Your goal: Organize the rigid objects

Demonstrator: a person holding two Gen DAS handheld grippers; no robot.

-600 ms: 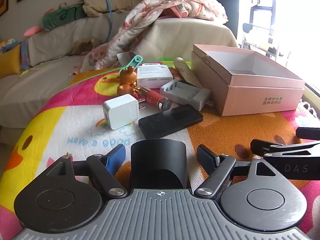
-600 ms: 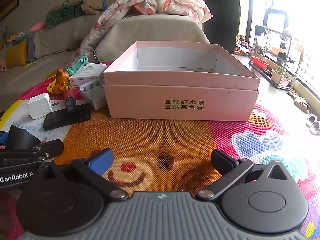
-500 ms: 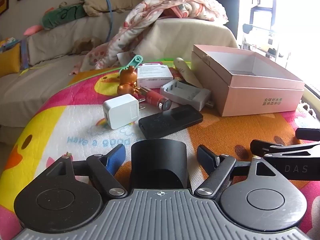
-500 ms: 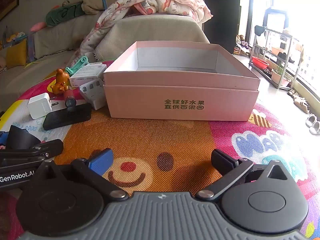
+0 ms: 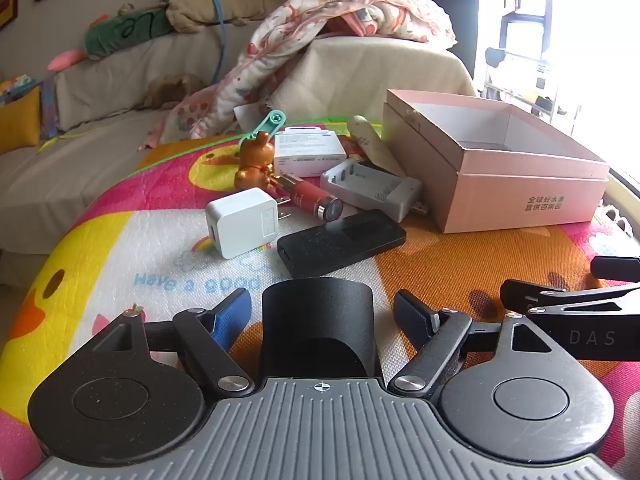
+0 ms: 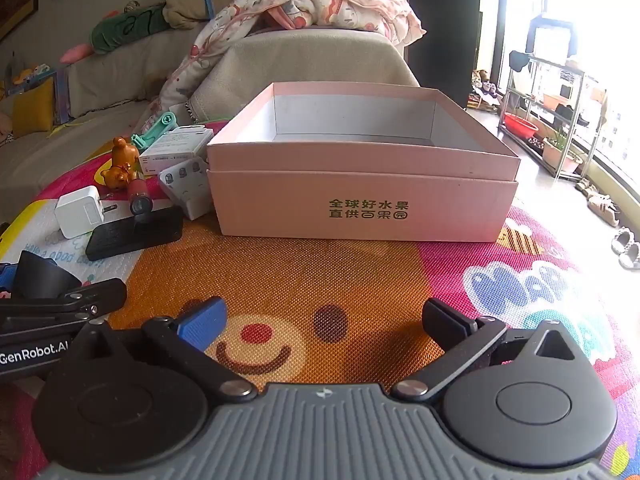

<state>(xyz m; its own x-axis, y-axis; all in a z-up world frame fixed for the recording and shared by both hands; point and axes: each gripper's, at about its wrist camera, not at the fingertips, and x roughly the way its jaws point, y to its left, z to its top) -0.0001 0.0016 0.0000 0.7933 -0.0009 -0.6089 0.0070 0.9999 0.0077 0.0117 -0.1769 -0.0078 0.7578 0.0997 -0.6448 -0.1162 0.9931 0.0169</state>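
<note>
Sofas draped with blankets and cushions fill the back of the room, with bright windows at three o'clock. Nearer lies a colourful cartoon play mat (image 5: 120, 248), which carries everything. Largest on it is the pink box (image 6: 360, 200), open-topped and apparently empty, straight ahead at twelve o'clock of the right gripper (image 6: 324, 322), whose jaws stand wide with nothing between them. The clutter sits at ten o'clock of that gripper, just left of the box.

From the left gripper (image 5: 322, 310), jaws also wide and empty either side of the black lens hood, the pile is at twelve o'clock: the black flat device (image 5: 340, 242) is nearest, its long axis running from seven to two o'clock; then the grey battery charger (image 5: 372, 188), white plug adapter (image 5: 242, 222), white carton (image 5: 310, 151), red cylinder (image 5: 314, 202), bear figurine (image 5: 256, 162) and teal clip (image 5: 262, 128). The left gripper is plainly closer to these, so it likely picks first; the box lies at two o'clock from it.
</note>
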